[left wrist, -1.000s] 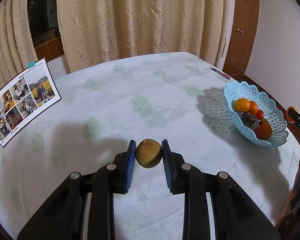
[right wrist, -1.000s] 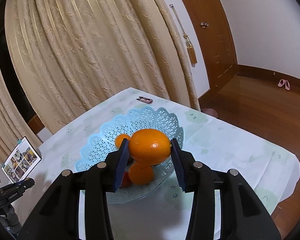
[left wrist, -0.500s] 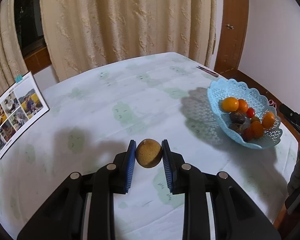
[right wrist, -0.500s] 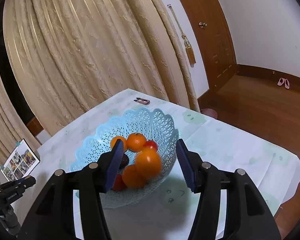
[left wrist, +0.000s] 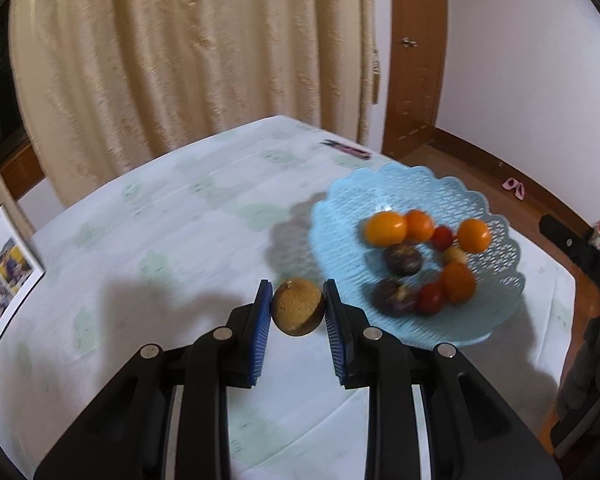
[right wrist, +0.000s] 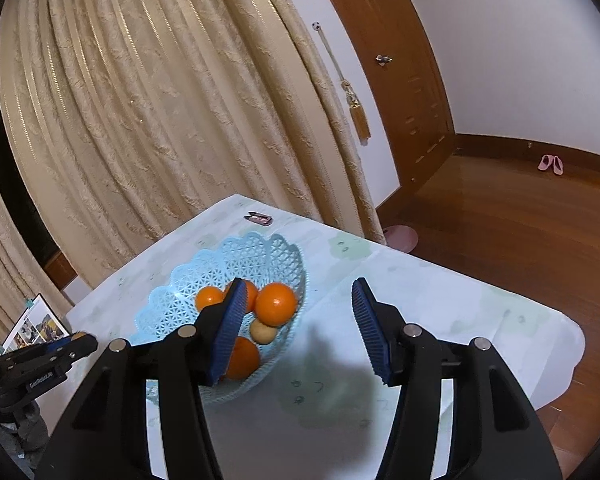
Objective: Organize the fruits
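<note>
1 brown fruit gripped left, right gripper empty

A round brown fruit hangs beside the blue basket of oranges.

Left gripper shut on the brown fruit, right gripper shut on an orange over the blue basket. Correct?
Not quite. The right gripper is open and empty, as the right wrist view shows; the oranges lie in the blue basket. The left gripper is indeed shut on the brown fruit.
</note>
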`<action>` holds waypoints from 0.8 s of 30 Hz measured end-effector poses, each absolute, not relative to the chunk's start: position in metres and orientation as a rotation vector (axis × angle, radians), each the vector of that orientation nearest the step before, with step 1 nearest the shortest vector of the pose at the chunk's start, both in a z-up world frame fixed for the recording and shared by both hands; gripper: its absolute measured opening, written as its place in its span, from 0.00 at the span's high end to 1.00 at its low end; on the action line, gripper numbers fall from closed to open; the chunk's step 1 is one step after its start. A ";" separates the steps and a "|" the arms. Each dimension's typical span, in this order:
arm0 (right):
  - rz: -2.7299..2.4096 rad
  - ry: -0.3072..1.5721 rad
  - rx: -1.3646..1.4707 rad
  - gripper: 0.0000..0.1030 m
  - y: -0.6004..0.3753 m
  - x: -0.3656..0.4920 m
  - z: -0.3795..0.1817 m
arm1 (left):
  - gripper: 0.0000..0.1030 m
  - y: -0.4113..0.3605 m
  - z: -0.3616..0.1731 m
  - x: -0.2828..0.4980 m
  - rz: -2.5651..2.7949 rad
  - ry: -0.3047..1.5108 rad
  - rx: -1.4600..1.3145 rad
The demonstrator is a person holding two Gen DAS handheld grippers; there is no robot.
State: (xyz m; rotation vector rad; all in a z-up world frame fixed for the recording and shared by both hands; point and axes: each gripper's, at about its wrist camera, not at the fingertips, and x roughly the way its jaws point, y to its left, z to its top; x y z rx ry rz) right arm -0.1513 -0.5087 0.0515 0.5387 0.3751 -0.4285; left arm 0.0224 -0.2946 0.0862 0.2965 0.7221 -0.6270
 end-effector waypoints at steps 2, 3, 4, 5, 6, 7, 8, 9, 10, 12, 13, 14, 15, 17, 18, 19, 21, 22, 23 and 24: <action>-0.436 0.374 0.540 0.43 -0.510 -0.153 0.051 | 0.74 -0.308 0.087 0.022 -0.646 0.716 0.304; -0.438 0.375 0.539 0.43 -0.511 -0.154 0.051 | 0.74 -0.315 0.087 0.022 -0.653 0.713 0.309; -0.440 0.373 0.539 0.43 -0.512 -0.155 0.051 | 0.74 -0.320 0.086 0.022 -0.660 0.710 0.313; -0.442 0.371 0.539 0.43 -0.512 -0.156 0.052 | 0.74 -0.327 0.086 0.022 -0.667 0.707 0.318; -0.444 0.368 0.539 0.43 -0.512 -0.156 0.053 | 0.74 -0.332 0.086 0.022 -0.672 0.706 0.322; -0.444 0.366 0.541 0.43 -0.514 -0.157 0.053 | 0.74 -0.337 0.085 0.022 -0.675 0.705 0.325; -0.444 0.366 0.544 0.42 -0.515 -0.157 0.053 | 0.74 -0.343 0.084 0.023 -0.681 0.704 0.328; -0.444 0.367 0.547 0.41 -0.516 -0.158 0.052 | 0.74 -0.347 0.083 0.024 -0.684 0.702 0.330; -0.444 0.368 0.550 0.40 -0.517 -0.157 0.052 | 0.74 -0.352 0.082 0.024 -0.686 0.702 0.333; -0.442 0.372 0.553 0.37 -0.518 -0.156 0.051 | 0.74 -0.361 0.079 0.027 -0.691 0.705 0.340; -0.440 0.374 0.554 0.37 -0.518 -0.156 0.050 | 0.74 -0.365 0.077 0.029 -0.691 0.708 0.342; -0.438 0.377 0.556 0.35 -0.519 -0.155 0.050 | 0.74 -0.367 0.076 0.029 -0.691 0.709 0.343; -0.436 0.379 0.557 0.29 -0.519 -0.154 0.050 | 0.73 -0.369 0.075 0.030 -0.690 0.708 0.343; -0.437 0.381 0.560 0.21 -0.519 -0.154 0.049 | 0.55 -0.371 0.073 0.031 -0.690 0.715 0.342; -0.437 0.384 0.561 0.17 -0.519 -0.154 0.049 | 0.38 -0.371 0.073 0.031 -0.687 0.709 0.339; -0.436 0.388 0.561 0.16 -0.519 -0.153 0.049 | 0.33 -0.370 0.074 0.030 -0.680 0.690 0.340; -0.431 0.407 0.558 0.10 -0.519 -0.150 0.048 | 0.29 -0.370 0.074 0.028 -0.676 0.668 0.355; -0.430 0.412 0.556 0.09 -0.518 -0.150 0.047 | 0.26 -0.370 0.074 0.027 -0.674 0.659 0.367; -0.425 0.422 0.549 0.08 -0.517 -0.148 0.046 | 0.19 -0.370 0.075 0.027 -0.671 0.650 0.375; -0.419 0.432 0.541 0.08 -0.516 -0.146 0.047 | 0.16 -0.369 0.076 0.026 -0.664 0.637 0.380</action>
